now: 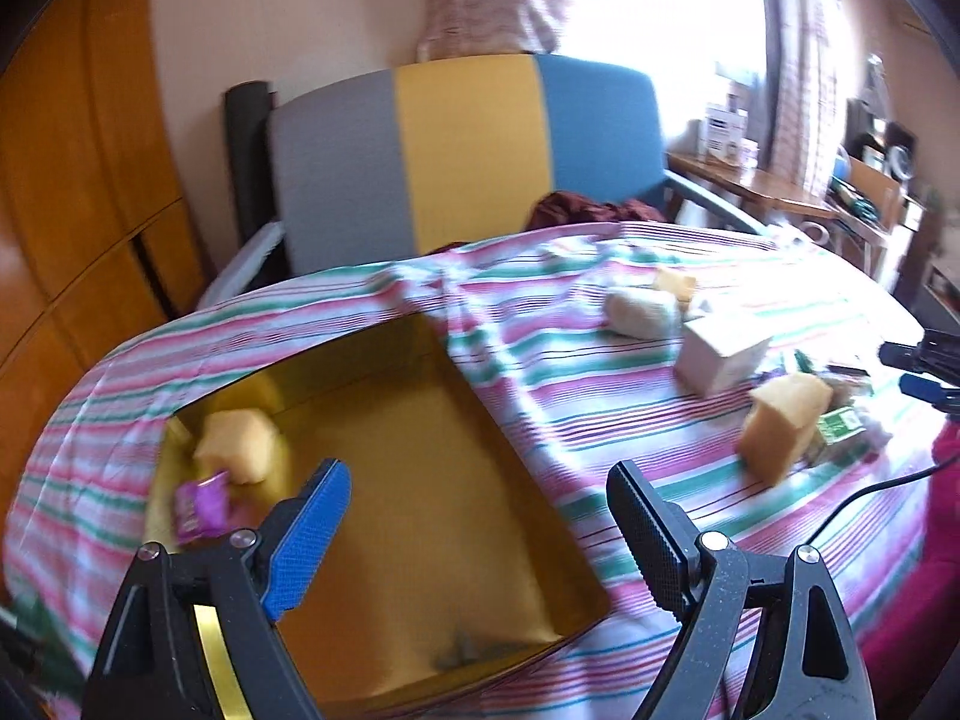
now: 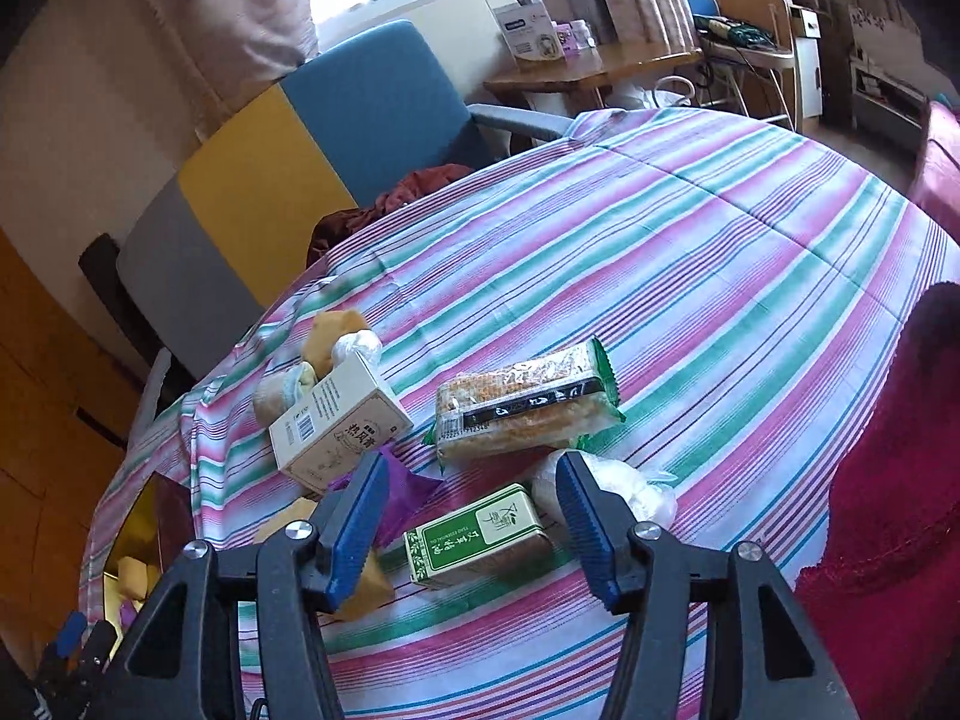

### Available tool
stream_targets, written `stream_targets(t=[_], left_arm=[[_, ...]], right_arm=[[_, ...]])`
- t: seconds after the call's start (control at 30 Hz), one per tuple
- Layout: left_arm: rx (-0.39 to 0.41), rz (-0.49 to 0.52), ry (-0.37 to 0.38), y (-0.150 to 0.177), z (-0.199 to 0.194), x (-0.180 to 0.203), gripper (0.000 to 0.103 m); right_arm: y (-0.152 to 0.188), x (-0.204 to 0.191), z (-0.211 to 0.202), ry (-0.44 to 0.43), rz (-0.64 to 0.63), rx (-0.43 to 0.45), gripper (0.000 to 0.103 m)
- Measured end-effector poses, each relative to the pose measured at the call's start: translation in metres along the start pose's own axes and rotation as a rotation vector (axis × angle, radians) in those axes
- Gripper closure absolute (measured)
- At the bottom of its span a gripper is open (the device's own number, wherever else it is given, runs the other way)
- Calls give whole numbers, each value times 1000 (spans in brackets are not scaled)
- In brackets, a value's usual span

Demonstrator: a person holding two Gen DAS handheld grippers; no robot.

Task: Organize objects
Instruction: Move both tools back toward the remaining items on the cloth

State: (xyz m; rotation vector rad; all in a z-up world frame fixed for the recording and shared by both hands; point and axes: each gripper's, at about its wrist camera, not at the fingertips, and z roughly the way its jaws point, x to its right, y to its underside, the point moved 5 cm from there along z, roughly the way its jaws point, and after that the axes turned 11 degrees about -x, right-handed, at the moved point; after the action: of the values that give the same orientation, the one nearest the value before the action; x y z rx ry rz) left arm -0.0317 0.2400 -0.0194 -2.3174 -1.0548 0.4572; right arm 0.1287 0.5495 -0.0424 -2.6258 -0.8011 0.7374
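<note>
A gold box (image 1: 420,480) sits on the striped cloth and holds a yellow sponge (image 1: 237,444) and a purple packet (image 1: 201,507). My left gripper (image 1: 480,510) is open and empty above the box. My right gripper (image 2: 471,495) is open and empty just above a green tin (image 2: 480,534). Around it lie a snack pack (image 2: 522,405), a white carton (image 2: 339,420), a purple wrapper (image 2: 408,489), a clear bag (image 2: 612,486) and a yellow sponge (image 2: 366,588). The carton (image 1: 720,354) and a sponge (image 1: 780,426) also show in the left wrist view.
The striped cloth (image 2: 690,276) covers the table. A grey, yellow and blue chair (image 1: 462,156) stands behind it with a dark red cloth (image 2: 384,204) on the seat. A magenta fabric (image 2: 888,480) lies at the right. A cluttered desk (image 2: 588,72) stands by the window.
</note>
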Motion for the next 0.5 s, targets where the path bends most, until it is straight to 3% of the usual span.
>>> stream_targets(t=[0.23,0.5], left_arm=[[-62,120,138,-12,31,70,15],[-76,244,283,-28,47,144,13]], right_arm=[[0,7,1,-22,41,-13,42],[-4,19,1,-63,112,-23,39]])
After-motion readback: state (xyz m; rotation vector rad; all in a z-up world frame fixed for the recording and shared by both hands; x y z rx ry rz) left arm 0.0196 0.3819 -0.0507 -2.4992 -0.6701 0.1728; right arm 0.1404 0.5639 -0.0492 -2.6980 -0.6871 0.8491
